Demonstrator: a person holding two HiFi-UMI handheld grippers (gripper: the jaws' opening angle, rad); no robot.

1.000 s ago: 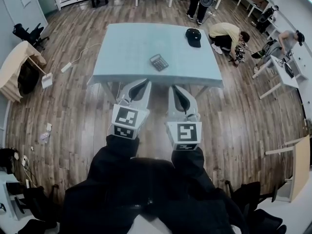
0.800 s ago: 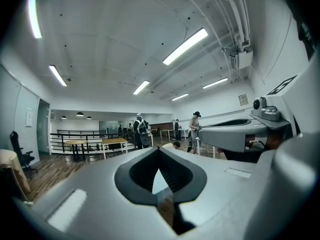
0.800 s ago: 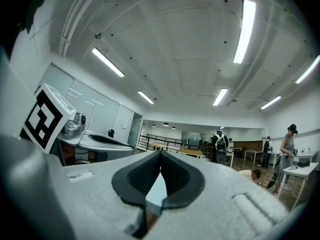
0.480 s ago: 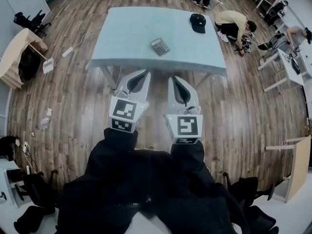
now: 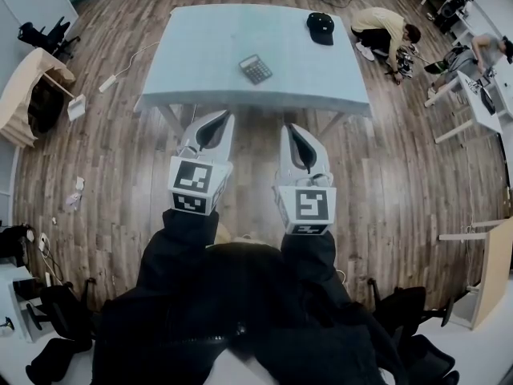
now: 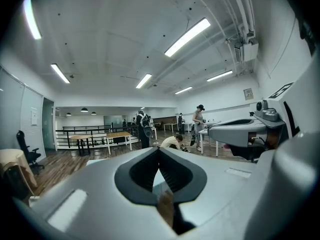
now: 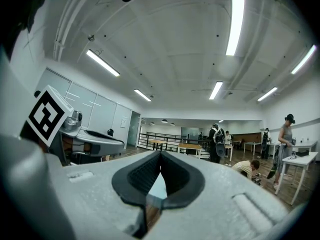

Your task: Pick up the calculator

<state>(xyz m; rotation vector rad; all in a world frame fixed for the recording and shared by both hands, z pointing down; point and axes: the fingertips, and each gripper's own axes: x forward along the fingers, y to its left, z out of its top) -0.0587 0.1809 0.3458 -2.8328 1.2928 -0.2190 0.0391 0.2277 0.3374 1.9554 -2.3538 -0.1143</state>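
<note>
A dark grey calculator [image 5: 256,68] lies flat near the middle of the pale blue table [image 5: 200,54] in the head view. Both grippers hang over the wooden floor, short of the table's near edge. My left gripper [image 5: 225,115] is shut with nothing between its jaws, and its tips meet in the left gripper view [image 6: 159,150]. My right gripper [image 5: 287,127] is likewise shut and empty, with its tips closed in the right gripper view [image 7: 160,154]. The calculator does not show in either gripper view.
A black cap [image 5: 320,27] sits at the table's far right. A crouching person [image 5: 385,34] is on the floor to the right of the table, and others stand farther back. A tan desk [image 5: 24,95] and a cable with a power strip [image 5: 107,83] lie to the left.
Both grippers have come lower and drawn slightly apart, the left drifting left. The table and calculator sit higher in the head view. Both stay shut.
</note>
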